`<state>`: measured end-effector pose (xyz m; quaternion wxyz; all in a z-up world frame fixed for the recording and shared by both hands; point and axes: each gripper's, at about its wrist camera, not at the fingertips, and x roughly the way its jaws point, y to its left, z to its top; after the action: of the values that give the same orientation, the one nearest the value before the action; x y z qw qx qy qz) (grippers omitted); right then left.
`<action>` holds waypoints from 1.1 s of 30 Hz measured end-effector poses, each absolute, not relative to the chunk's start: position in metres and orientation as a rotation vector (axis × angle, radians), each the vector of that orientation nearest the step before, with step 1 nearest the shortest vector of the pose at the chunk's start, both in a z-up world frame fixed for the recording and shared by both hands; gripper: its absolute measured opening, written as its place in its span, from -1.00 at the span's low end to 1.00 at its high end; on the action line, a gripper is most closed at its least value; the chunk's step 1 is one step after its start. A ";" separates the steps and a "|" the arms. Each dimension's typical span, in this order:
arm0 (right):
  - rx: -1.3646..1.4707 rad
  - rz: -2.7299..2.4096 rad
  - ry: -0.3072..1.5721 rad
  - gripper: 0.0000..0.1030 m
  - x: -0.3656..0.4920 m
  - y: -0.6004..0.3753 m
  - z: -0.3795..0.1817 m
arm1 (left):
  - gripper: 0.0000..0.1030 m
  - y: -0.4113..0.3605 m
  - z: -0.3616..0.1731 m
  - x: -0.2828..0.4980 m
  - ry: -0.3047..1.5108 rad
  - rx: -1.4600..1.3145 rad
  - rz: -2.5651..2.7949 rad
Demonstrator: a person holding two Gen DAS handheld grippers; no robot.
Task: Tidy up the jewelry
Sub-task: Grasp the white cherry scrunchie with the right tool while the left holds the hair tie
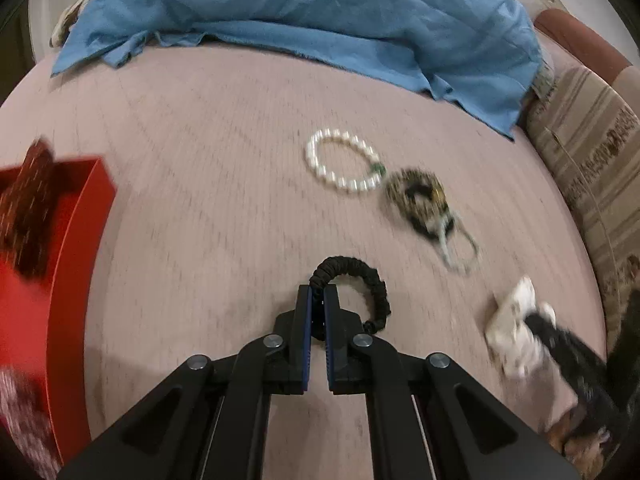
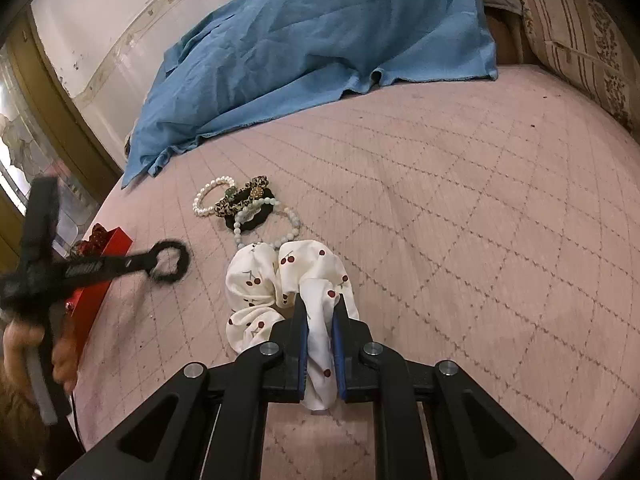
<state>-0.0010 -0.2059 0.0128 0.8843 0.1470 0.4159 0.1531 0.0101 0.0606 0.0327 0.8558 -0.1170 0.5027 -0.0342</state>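
Observation:
My left gripper (image 1: 317, 294) is shut on a black braided hair tie (image 1: 360, 280) and holds it just above the pink quilt; it also shows in the right wrist view (image 2: 170, 261). My right gripper (image 2: 320, 304) is shut on a white cherry-print scrunchie (image 2: 280, 276), which lies on the quilt; it shows blurred in the left wrist view (image 1: 516, 328). A pearl bracelet (image 1: 340, 160) lies beside a leopard and black scrunchie pile (image 1: 420, 196) and a pale bead bracelet (image 2: 276, 220). A red box (image 1: 68, 248) at the left holds a dark red scrunchie (image 1: 28, 200).
A blue cloth (image 1: 320, 12) is heaped at the far side of the pink quilt (image 1: 200, 160). A striped patterned cushion (image 1: 592, 152) lies along the right edge. The red box also shows in the right wrist view (image 2: 96, 280), near the bed's left edge.

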 end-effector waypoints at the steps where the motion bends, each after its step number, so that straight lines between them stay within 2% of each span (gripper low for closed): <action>1: 0.309 0.318 0.868 -0.72 -0.001 -0.206 0.012 | -0.90 0.061 0.031 0.004 1.064 -0.254 -0.078; 8: 0.297 0.309 0.882 -0.58 0.000 -0.203 0.008 | -0.88 0.063 0.023 -0.001 1.079 -0.288 -0.073; 14: 0.269 0.312 0.887 -0.46 0.001 -0.197 0.006 | -0.78 0.057 0.021 0.001 1.064 -0.265 -0.060; 16: 0.264 0.310 0.888 -0.45 0.001 -0.196 0.006 | -0.65 0.055 0.021 0.001 1.057 -0.273 -0.059; 18: 0.267 0.311 0.890 -0.45 0.002 -0.196 0.005 | -0.31 0.049 0.021 0.002 1.049 -0.272 -0.069; 20: 0.272 0.312 0.892 -0.45 0.002 -0.197 0.004 | -0.09 0.040 0.021 0.003 1.038 -0.254 -0.068; 24: 0.264 0.310 0.892 -0.45 0.002 -0.196 0.004 | -0.06 0.018 0.019 0.002 1.013 -0.118 -0.028; 25: 0.259 0.309 0.892 -0.45 0.002 -0.196 0.004 | -0.08 0.017 0.019 0.001 1.011 -0.106 -0.022; 26: 0.253 0.307 0.892 -0.45 0.002 -0.195 0.004 | -0.27 0.017 0.020 0.001 1.013 -0.104 -0.024; 27: 0.246 0.305 0.892 -0.45 0.002 -0.194 0.004 | -0.71 0.017 0.022 0.001 1.020 -0.111 -0.045; 28: 0.238 0.303 0.891 -0.46 0.001 -0.193 0.004 | -0.91 0.016 0.025 0.001 1.035 -0.112 -0.058; 30: 0.219 0.292 0.888 -0.58 0.000 -0.191 0.005 | -0.89 0.011 0.030 -0.003 1.034 -0.074 -0.053; 31: 0.208 0.280 0.883 -0.74 -0.001 -0.190 0.006 | -0.89 0.010 0.034 -0.007 1.027 -0.066 -0.063; 33: 0.185 0.261 0.865 -0.80 -0.005 -0.187 0.009 | -0.89 0.007 0.042 -0.016 1.013 -0.068 -0.076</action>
<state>-0.0048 -0.1865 0.0091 0.8956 0.0892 0.4174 0.1258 -0.0164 0.0074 0.0419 0.8732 -0.0326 0.4849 -0.0363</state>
